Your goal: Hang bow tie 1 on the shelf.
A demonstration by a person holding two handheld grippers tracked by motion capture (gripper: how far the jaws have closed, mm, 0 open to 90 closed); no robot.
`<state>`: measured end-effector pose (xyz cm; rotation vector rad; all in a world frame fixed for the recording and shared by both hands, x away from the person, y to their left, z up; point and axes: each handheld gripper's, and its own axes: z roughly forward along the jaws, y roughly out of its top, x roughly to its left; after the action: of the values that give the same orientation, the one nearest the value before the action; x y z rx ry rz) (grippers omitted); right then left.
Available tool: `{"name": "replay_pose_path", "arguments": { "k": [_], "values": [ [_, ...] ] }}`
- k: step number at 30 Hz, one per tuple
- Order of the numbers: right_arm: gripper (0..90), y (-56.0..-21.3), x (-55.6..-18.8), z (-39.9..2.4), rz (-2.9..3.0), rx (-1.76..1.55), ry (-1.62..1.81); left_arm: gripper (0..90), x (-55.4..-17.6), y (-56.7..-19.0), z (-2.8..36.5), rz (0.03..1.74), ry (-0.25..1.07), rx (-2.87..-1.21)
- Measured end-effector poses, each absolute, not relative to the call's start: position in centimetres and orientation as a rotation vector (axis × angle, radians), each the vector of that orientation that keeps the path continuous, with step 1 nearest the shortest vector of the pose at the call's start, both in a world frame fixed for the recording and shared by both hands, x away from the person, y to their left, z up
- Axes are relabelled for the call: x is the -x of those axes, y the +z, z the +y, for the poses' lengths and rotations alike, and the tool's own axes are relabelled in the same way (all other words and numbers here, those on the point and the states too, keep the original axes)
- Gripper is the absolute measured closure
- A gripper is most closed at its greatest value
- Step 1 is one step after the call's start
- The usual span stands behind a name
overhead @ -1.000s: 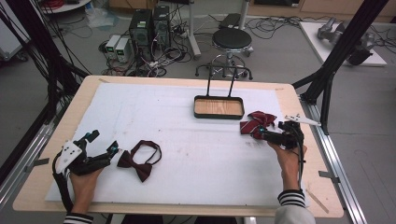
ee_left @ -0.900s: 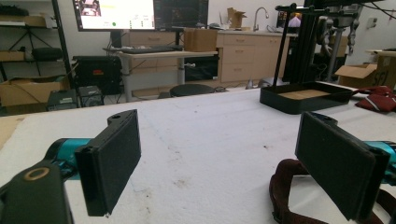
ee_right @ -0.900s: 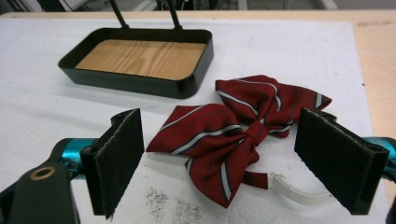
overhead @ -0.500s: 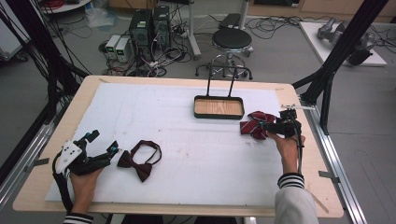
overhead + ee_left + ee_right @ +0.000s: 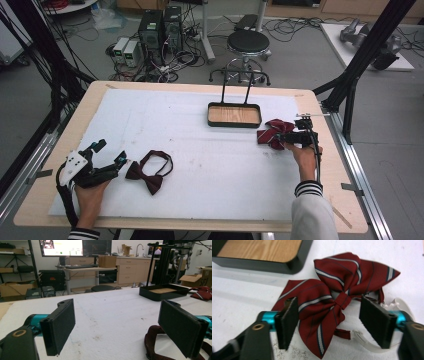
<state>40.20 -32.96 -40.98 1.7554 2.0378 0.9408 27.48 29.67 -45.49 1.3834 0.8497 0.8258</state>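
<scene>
Right gripper view: the right tool has been slid over the striped bow, jaws narrowing around the knot but not clamped yet, so a grab looks close.

The black left gripper lies low at seven o'clock, pointing toward three, jaws spread wide. The black right gripper sits at three o'clock, pointing toward nine; its jaws have just been closing, gap remaining, pads pressing nothing.

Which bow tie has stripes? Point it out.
The striped bow tie beside the tray, between the right gripper jaws: dark red with pale stripes. The plain bow tie near the left gripper has none.
</scene>
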Motion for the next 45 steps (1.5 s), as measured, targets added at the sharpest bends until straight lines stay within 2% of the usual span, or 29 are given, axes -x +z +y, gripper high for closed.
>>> {"name": "replay_pose_path", "arguments": {
  "k": [3, 24, 28, 29, 33, 45],
  "values": [
    [38.1, -41.3, -40.4, -33.0, 2.042, -1.772, 0.933, 14.7, -27.5, -45.5, 29.7, 0.848, 0.826, -1.385],
    [51.3, -42.6, -41.5, -33.2, 2.02, -1.875, 0.953, 14.7, -27.5, -45.5, 29.7, 0.846, 0.825, -1.386],
    [57.7, -43.0, -41.7, -33.2, 2.033, -1.903, 0.94, 14.7, -27.5, -45.5, 29.7, 0.846, 0.827, -1.384],
    [68.4, -43.0, -41.7, -33.3, 2.031, -1.904, 0.924, 14.7, -27.5, -45.5, 29.7, 0.846, 0.825, -1.383],
    [82.2, -43.0, -41.6, -33.2, 2.076, -1.864, 0.887, 14.7, -27.5, -45.5, 29.7, 0.846, 0.826, -1.383],
    [84.7, -42.5, -41.2, -32.8, 2.087, -1.795, 0.883, 14.7, -27.4, -45.5, 29.7, 0.845, 0.828, -1.379]
  ]
}}
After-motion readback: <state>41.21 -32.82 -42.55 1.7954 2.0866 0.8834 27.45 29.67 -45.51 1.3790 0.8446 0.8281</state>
